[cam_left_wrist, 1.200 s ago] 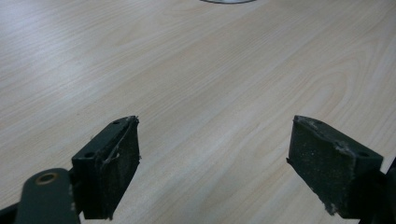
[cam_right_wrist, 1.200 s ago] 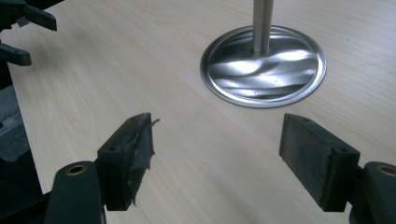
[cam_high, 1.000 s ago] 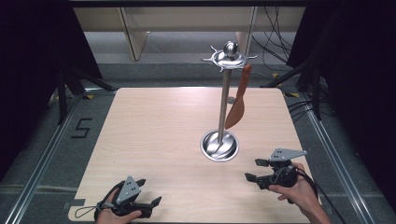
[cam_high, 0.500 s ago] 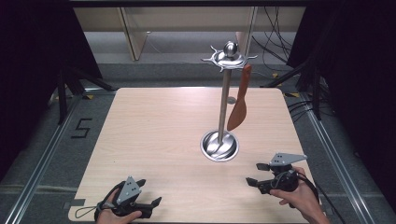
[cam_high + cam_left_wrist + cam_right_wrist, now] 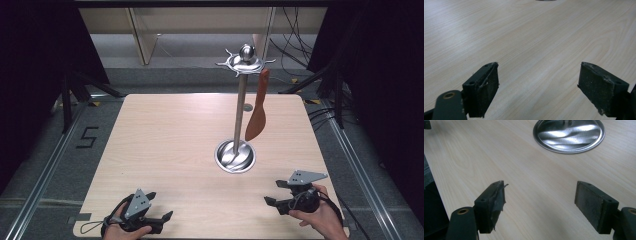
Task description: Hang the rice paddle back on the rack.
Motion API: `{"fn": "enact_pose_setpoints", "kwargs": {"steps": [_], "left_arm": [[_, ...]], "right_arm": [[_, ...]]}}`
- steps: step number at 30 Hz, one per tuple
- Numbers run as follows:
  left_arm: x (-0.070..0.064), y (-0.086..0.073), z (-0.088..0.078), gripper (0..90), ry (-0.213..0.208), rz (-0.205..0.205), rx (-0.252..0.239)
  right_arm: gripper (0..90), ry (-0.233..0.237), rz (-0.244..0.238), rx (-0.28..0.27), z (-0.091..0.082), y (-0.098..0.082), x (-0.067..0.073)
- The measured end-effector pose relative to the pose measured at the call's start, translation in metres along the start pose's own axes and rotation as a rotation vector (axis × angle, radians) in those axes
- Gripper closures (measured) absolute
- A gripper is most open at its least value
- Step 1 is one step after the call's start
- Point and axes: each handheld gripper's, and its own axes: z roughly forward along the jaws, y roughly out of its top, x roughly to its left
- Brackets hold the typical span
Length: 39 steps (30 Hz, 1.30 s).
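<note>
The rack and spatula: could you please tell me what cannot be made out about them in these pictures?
- High view: how the spatula hangs from the rack top; the hook is too small to tell.
- Right gripper view: the top edge cuts off the rack above its base.
- Left gripper view: the top edge cuts off the base to a sliver.

right gripper point(image 5: 272, 192) | drawn back toward table's near edge | farther from stand base point(image 5: 235, 156)

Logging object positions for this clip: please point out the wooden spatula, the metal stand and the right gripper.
wooden spatula point(image 5: 256, 122), high view, on its broad blade.
metal stand point(image 5: 240, 114), high view, on its upright pole.
right gripper point(image 5: 274, 192), high view, midway between its open fingertips.
</note>
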Motion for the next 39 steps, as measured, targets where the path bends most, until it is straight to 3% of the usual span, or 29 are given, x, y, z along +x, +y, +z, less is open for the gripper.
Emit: {"fn": "enact_pose_setpoints", "kwargs": {"steps": [1,3,4,6,13,14,15,16,17,18,19,20,21,22,25,26,27,28,32,38,39], "left_arm": [[0.000,0.000,0.000,15.8,0.000,-0.003,-0.001],[0.000,0.000,0.000,15.8,-0.001,-0.006,-0.008],[0.002,0.000,-0.002,15.8,0.000,0.023,0.018],[0.001,0.000,-0.001,15.8,0.001,0.018,0.013],[0.000,0.000,0.000,15.8,-0.001,-0.006,-0.011],[0.001,0.001,0.000,15.8,-0.002,0.016,-0.014],[0.001,0.001,0.000,15.8,-0.001,0.020,-0.016],[-0.001,0.000,0.000,15.8,-0.001,-0.008,-0.013],[-0.001,0.000,0.000,15.8,-0.001,-0.008,-0.013],[0.000,0.000,0.000,15.8,-0.001,-0.006,-0.011],[-0.001,0.000,0.000,15.8,-0.001,-0.008,-0.012],[0.001,0.001,0.000,15.8,-0.001,0.021,-0.014],[0.001,0.001,0.000,15.8,-0.001,0.021,-0.014],[0.001,0.001,0.000,15.8,-0.001,0.022,-0.013],[0.001,0.001,0.000,15.8,-0.001,0.022,-0.014],[0.001,0.001,0.000,15.8,-0.001,0.022,-0.014],[0.001,0.001,0.000,15.8,-0.001,0.022,-0.013],[0.001,0.001,0.000,15.8,-0.001,0.022,-0.013],[0.001,0.001,0.000,15.8,0.000,0.027,-0.011],[0.002,0.001,0.000,15.8,0.002,0.034,-0.001],[0.002,0.001,0.000,15.9,0.003,0.037,0.000]], "right_arm": [[25.2,0.010,0.039,0.023,-0.002,-0.001,0.003],[25.2,-0.001,0.023,0.007,-0.002,-0.003,0.002],[25.2,-0.002,-0.002,0.009,-0.002,-0.003,0.000],[25.1,-0.008,0.018,0.010,-0.004,-0.006,0.002],[25.2,-0.024,0.007,0.004,-0.007,-0.010,0.002],[25.2,-0.021,0.042,0.020,-0.009,-0.012,0.005],[25.2,-0.021,0.042,0.020,-0.009,-0.012,0.005],[25.2,-0.025,0.051,0.017,-0.009,-0.014,0.006],[25.2,-0.025,0.051,0.017,-0.009,-0.014,0.006],[25.2,-0.027,0.022,0.012,-0.010,-0.015,0.004],[25.2,-0.027,0.033,0.012,-0.010,-0.016,0.004],[25.2,-0.028,0.039,0.011,-0.011,-0.017,0.005],[25.2,-0.032,0.011,0.010,-0.011,-0.017,0.003],[25.2,-0.026,0.035,0.009,-0.011,-0.018,0.005],[25.2,-0.033,0.016,0.009,-0.011,-0.018,0.003],[25.2,0.004,0.020,0.019,-0.010,-0.018,0.002],[25.2,0.004,0.020,0.019,-0.010,-0.018,0.002],[25.2,0.001,0.051,0.018,-0.010,-0.018,0.004],[25.2,-0.040,0.036,0.012,-0.012,-0.019,0.001],[25.3,-0.045,0.024,-0.003,-0.011,-0.018,0.000],[25.5,-0.043,0.059,0.000,-0.012,-0.018,0.003]]}}
